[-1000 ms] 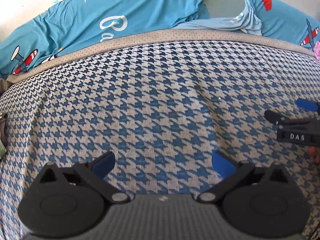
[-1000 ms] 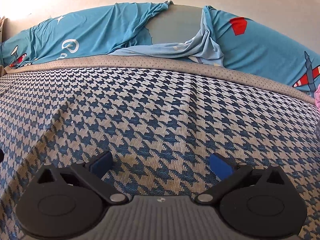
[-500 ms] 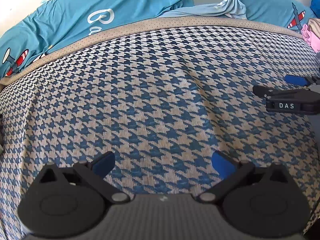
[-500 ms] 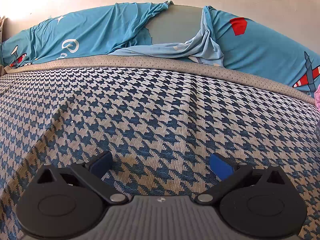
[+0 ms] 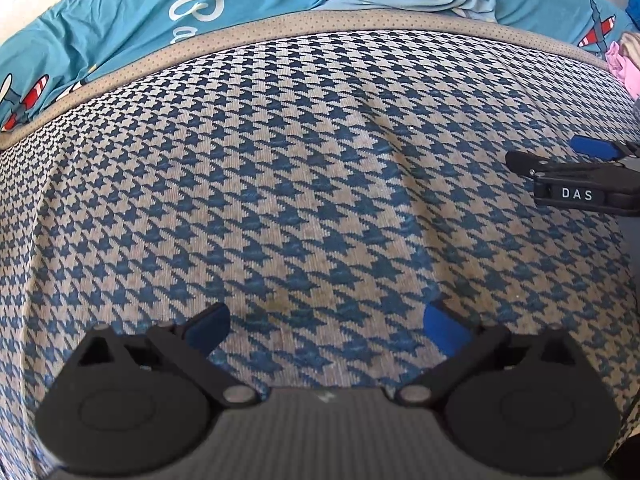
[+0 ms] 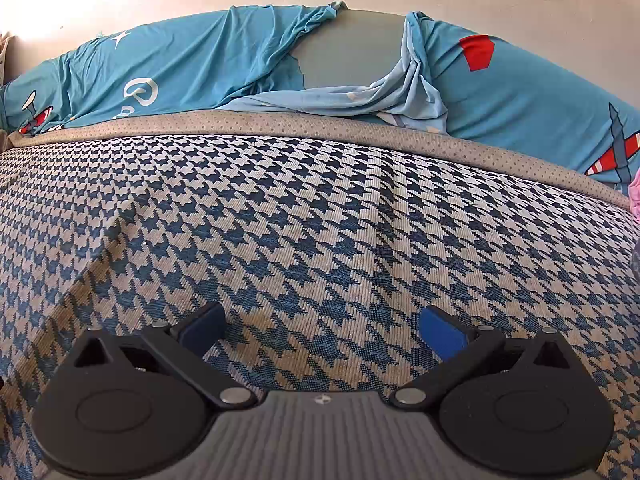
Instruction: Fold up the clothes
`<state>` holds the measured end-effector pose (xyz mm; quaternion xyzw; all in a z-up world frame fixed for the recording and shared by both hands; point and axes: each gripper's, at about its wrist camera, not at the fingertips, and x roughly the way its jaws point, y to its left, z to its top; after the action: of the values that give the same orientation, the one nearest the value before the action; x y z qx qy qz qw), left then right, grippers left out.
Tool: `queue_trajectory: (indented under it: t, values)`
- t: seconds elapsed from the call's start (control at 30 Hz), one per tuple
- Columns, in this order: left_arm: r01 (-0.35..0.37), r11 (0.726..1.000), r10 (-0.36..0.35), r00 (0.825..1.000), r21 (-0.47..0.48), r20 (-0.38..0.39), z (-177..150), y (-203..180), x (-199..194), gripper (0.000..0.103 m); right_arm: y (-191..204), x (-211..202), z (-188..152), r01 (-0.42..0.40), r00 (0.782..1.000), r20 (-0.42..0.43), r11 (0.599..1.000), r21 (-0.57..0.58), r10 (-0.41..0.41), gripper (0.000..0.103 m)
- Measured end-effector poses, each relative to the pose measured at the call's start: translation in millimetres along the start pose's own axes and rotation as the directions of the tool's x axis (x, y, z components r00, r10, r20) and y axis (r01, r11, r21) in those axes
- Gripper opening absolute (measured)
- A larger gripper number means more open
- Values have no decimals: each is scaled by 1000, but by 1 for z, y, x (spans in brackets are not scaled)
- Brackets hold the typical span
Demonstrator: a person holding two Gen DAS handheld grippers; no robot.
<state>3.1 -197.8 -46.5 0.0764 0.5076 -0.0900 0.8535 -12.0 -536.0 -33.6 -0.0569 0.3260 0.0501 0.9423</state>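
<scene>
Both the left gripper [image 5: 326, 326] and right gripper [image 6: 322, 326] gape wide, holding nothing, over houndstooth fabric [image 5: 300, 200]. A rumpled light-blue garment [image 6: 360, 98] lies at 12 o'clock, against the turquoise cover [image 6: 192, 68].

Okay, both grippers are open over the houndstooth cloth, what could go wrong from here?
1. The houndstooth cloth lies flat with only shallow creases, so the open left gripper and right gripper may close on nothing, or slide off.
2. The cloth's far edge meets a grey dotted band; a deep pinch there might catch what lies under it.
3. The right gripper shows close by in the left view; converging grabs could make them collide.
</scene>
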Motion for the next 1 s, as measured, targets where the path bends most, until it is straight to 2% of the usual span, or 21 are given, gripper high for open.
queue_trajectory:
  t: [0.3,0.57,1.0]
  values:
    - [18,1000,-18,1000,-19,-10,2,1,9,103,1,1,-2,2,1000,2,1000,-1,-2,103]
    - [54,998,-53,998,-25,20,-2,8,9,103,1,2,-2,1,1000,2,1000,-1,-1,103]
    - [55,998,-55,998,-25,9,-5,8,6,103,0,2,-2,2,1000,2,1000,-1,-1,103]
